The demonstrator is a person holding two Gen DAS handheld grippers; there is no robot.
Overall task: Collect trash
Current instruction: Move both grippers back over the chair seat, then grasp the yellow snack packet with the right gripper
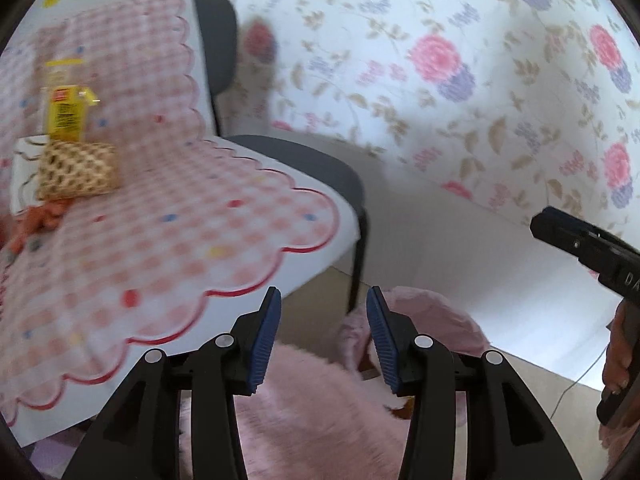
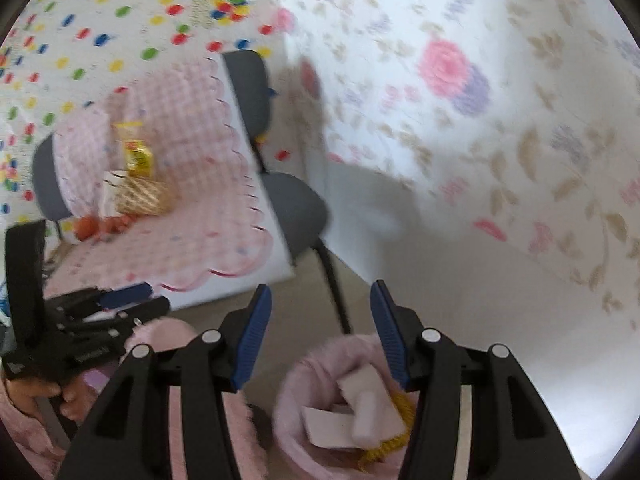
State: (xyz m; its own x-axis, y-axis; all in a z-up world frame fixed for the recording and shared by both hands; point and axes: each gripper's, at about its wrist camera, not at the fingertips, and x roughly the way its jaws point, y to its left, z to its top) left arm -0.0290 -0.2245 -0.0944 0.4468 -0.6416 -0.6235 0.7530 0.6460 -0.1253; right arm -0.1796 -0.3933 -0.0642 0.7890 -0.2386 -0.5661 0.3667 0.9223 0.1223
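Note:
A pink furry bin [image 2: 304, 368] stands on the floor below my right gripper [image 2: 320, 336]; it holds pale wrappers [image 2: 360, 404] and a yellow mesh piece [image 2: 400, 404]. My right gripper is open and empty above it. My left gripper [image 1: 323, 334] is open and empty, over the pink bin [image 1: 432, 316] by the chair's front. On the pink checked cloth [image 1: 168, 216] lie a yellow carton [image 1: 64, 112], a gold patterned wrapper [image 1: 76, 170], a white box [image 1: 22, 176] and orange scraps [image 1: 40, 218]. They also show in the right wrist view: carton [image 2: 138, 156], wrapper [image 2: 144, 198].
The cloth covers grey chairs [image 1: 304, 160] with a black leg [image 1: 356, 264]. A flowered sheet [image 1: 460, 80] hangs behind. A dotted sheet [image 2: 100, 20] is at the far left. Pink fluffy fabric [image 1: 304, 412] lies under my left gripper. Beige floor [image 2: 304, 300] lies between chair and bin.

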